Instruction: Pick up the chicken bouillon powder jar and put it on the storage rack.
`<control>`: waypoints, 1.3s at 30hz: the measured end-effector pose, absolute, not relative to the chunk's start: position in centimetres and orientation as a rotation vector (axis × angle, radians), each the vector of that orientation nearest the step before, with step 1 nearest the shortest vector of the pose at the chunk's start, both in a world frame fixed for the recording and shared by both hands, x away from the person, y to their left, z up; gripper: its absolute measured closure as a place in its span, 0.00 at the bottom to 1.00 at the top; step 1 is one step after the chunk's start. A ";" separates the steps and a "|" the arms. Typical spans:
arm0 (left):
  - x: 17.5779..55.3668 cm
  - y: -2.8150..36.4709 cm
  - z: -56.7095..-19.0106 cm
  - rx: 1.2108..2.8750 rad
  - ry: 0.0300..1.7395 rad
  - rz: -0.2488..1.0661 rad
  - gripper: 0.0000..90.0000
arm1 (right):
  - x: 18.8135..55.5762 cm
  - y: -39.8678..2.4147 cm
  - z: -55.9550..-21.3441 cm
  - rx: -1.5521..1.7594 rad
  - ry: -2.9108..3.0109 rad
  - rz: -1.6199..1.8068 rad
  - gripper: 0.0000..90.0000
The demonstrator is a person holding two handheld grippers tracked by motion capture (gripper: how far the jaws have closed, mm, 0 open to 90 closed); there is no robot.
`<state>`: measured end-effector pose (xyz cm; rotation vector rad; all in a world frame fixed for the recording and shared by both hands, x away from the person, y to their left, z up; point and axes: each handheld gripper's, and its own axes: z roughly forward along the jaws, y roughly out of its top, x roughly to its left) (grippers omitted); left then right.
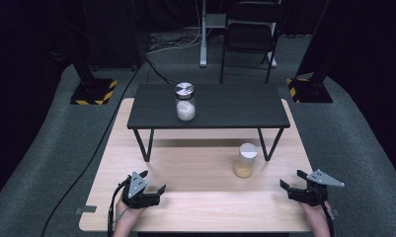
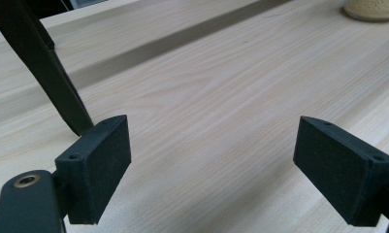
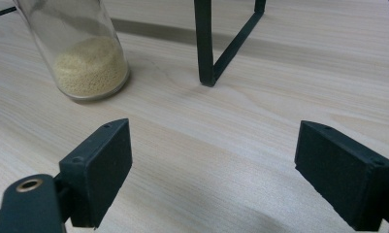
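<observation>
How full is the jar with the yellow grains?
Under half full: in the right gripper view, the jar has grains low down, clear glass above.

no readable text or labels

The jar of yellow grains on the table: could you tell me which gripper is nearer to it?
Right. The right gripper sits just right of the jar; the left gripper is farther off, across the table.

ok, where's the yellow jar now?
High view: the yellow jar stands right of centre on the wooden table, beside the black shelf's right leg.
</observation>
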<state>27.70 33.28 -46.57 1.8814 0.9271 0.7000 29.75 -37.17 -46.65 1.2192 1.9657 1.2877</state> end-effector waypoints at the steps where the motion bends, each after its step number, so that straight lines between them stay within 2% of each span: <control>1: 27.7 33.3 -46.6 1.883 0.926 0.701 0.15 | 29.7 -37.2 -46.7 1.218 1.966 1.289 0.13; 11: 27.7 33.3 -46.5 1.885 0.928 0.699 0.15 | 29.7 -37.4 -46.8 1.190 1.969 1.315 0.12; 20: 27.7 33.3 -46.5 1.884 0.929 0.700 0.15 | 29.7 -37.6 -46.9 1.128 1.969 1.402 0.04; 39: 27.7 33.3 -46.5 1.883 0.931 0.700 0.15 | 33.2 -34.4 -44.1 0.954 2.087 1.502 0.03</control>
